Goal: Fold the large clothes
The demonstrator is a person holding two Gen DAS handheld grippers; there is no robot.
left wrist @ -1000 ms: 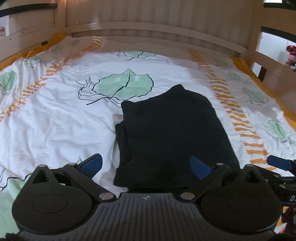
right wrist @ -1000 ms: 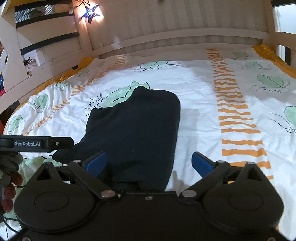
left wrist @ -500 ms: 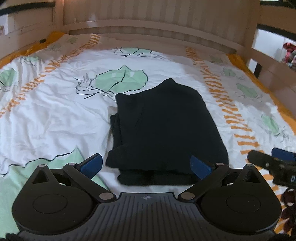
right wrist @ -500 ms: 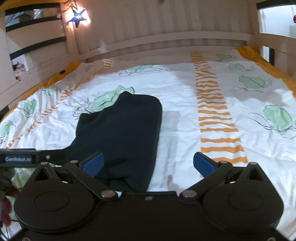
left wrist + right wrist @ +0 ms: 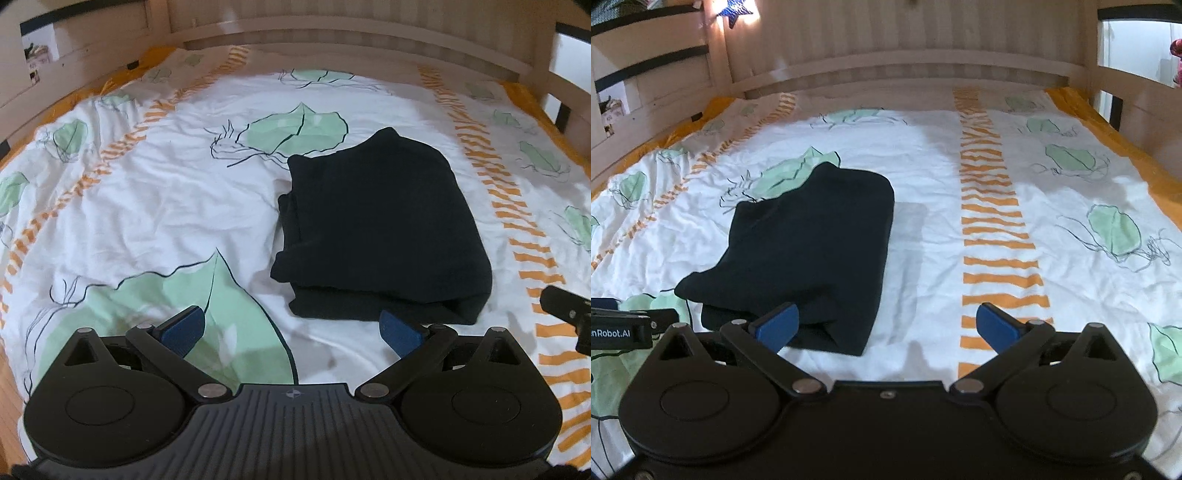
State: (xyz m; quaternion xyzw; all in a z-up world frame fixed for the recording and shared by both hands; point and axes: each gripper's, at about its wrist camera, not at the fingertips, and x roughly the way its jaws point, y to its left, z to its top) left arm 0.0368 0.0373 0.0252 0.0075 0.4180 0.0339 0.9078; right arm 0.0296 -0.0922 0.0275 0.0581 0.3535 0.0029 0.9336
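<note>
Dark navy garment (image 5: 380, 225) before me, folded into compact rectangular stack, layered edges showing at near end, lying flat on leaf-print duvet (image 5: 147, 206) mid-bed, nothing gripping it.

A white duvet cover (image 5: 155, 206) printed with green leaves and orange dashed stripes fills most of both views. A wooden bed rail (image 5: 908, 70) curves across the top of the frame, and slatted paneling rises behind it. A lit blue star lamp (image 5: 733, 11) glows at the upper left of the right view.
</note>
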